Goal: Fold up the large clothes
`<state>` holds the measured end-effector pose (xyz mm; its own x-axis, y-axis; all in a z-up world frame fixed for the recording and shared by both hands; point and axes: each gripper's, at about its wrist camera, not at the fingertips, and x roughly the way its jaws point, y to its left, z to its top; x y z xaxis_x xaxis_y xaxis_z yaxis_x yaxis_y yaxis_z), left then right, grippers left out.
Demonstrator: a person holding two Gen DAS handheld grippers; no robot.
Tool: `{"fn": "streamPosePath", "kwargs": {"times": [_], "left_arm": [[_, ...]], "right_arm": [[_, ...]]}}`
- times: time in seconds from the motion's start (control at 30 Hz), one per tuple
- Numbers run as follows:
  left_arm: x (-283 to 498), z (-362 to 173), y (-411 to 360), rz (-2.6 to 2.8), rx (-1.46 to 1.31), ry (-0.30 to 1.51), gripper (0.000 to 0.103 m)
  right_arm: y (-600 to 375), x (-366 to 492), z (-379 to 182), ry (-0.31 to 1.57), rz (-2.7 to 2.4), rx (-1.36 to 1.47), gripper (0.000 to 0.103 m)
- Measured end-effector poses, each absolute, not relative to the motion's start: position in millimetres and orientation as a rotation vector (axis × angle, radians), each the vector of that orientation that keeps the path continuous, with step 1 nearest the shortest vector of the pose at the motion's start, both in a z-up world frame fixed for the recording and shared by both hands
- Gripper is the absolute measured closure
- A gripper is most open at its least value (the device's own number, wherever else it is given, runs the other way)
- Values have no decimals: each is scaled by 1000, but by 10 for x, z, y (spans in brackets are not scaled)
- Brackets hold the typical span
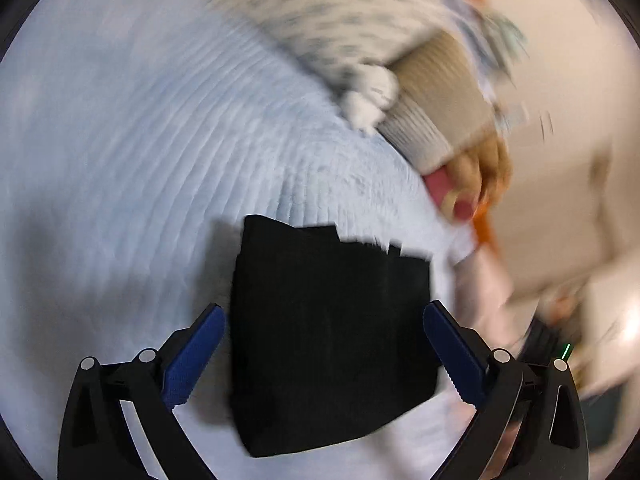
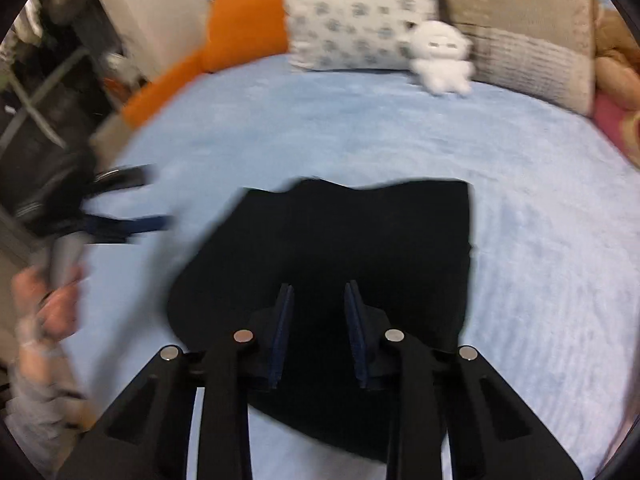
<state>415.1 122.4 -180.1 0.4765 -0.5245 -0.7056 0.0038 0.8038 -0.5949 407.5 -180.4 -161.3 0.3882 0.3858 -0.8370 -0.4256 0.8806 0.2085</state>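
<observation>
A black garment (image 1: pixel 332 336) lies folded into a compact block on the light blue bedspread (image 1: pixel 120 140). My left gripper (image 1: pixel 324 320) is open wide, its blue pads on either side of the block and above it. In the right wrist view the same black garment (image 2: pixel 360 240) lies flat under my right gripper (image 2: pixel 319 300). The right jaws stand narrowly apart with nothing between them. The left gripper (image 2: pixel 148 196) also shows at the left edge of that view, blurred and open.
Pillows line the head of the bed: an orange one (image 2: pixel 240 36), a patterned white one (image 2: pixel 360 12) and a beige one (image 2: pixel 520 32). A white plush toy (image 2: pixel 440 60) sits before them. Dark furniture (image 2: pixel 52 100) stands left of the bed.
</observation>
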Motion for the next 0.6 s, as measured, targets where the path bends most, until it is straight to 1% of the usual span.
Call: {"fn": "streamPosePath", "kwargs": {"times": [0.03,0.07,0.13,0.17,0.27,0.4,0.47,0.57,0.6], "left_arm": [[4068,-1773,1083,-332,-463,1007,3],[3951,-1770,839,-313,-285,959,3],[3836,-1895,498,-291,-54,893,3],[3846,-1970,416,-277,-13,897,3],[4036,-2347,353,-255,-23,963,3],[4297,-2660,528,-240,-181,978,3],[4379,-2721,532,-235,-190,980,2],[4419,-2666,512,-232,-171,1007,2],[4419,-2616,526,-232,-171,1024,2]], "right_arm": [[-1827,4075,-1679,1049,498,-60,79],[-1870,4093,-1759,1052,484,-57,85],[-1949,4193,-1876,1052,469,-41,95],[-1994,4223,-1905,1039,463,-28,100],[-2046,4348,-2038,1021,451,-13,103],[-2048,4477,-2283,1003,454,2,103],[-2073,4503,-2306,988,456,34,103],[-2082,4495,-2242,988,476,33,103],[-2097,4462,-2177,991,494,36,100]]}}
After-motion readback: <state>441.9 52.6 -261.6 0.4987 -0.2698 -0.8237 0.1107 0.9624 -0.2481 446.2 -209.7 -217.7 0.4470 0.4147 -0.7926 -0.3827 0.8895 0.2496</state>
